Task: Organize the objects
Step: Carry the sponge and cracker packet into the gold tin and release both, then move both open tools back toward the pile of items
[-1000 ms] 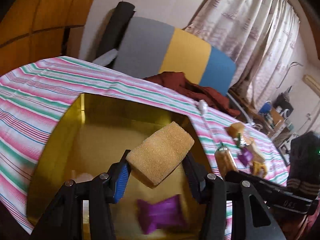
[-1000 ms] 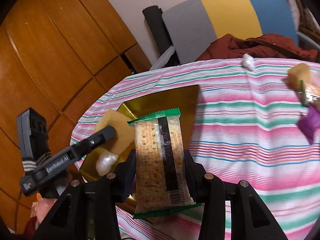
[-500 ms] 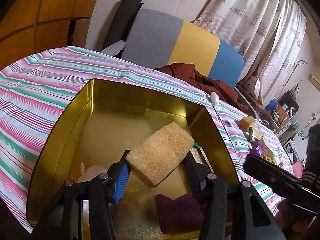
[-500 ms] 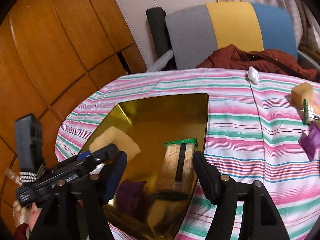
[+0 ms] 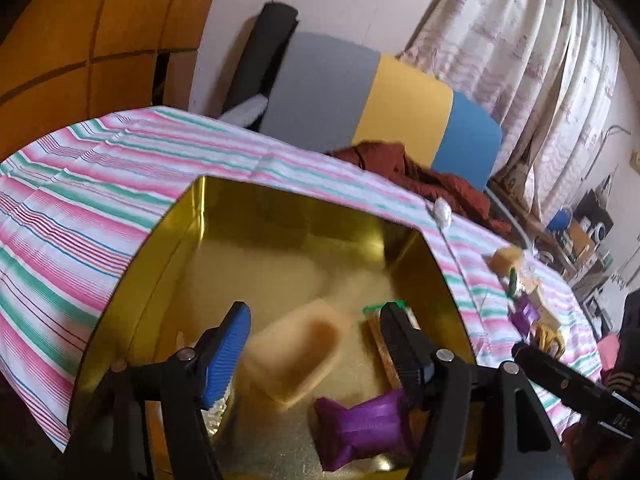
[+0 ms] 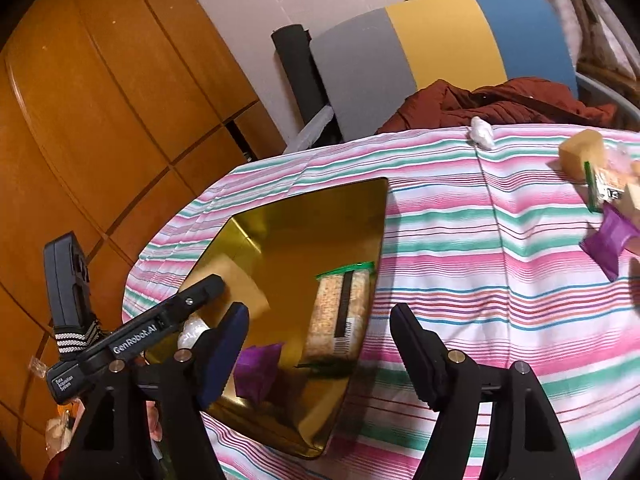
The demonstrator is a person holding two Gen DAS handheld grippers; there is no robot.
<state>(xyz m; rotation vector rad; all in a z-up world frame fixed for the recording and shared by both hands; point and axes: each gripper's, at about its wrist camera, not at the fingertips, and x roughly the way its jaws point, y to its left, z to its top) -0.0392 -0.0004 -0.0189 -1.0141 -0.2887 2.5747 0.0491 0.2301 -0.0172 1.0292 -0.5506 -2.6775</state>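
A gold tin [image 5: 168, 248] stands on the striped tablecloth. In it lie a tan sponge [image 5: 296, 356], blurred, a purple packet [image 5: 360, 428] and a green-edged cracker packet [image 5: 376, 332], partly behind a finger. My left gripper [image 5: 315, 312] hangs over the tin, its jaws opening, and the sponge below it is free of the pads. My right gripper [image 6: 320, 312] hovers at the tin's near right corner, jaws opening and holding nothing. Beyond it lie the cracker packet [image 6: 340, 312] and the purple packet [image 6: 256, 368] inside the tin [image 6: 304, 204].
Loose items wait on the cloth at the right: a yellow sponge block [image 6: 580, 152], a purple packet [image 6: 608, 236] and a white wrapped piece [image 6: 482, 132]. A grey, yellow and blue chair back [image 6: 440, 40] with a rust-red garment [image 6: 500, 104] stands behind the table.
The left jaws spread and the sponge dropped from them into the tin. The right jaws let go of the cracker packet, which now lies in the tin.
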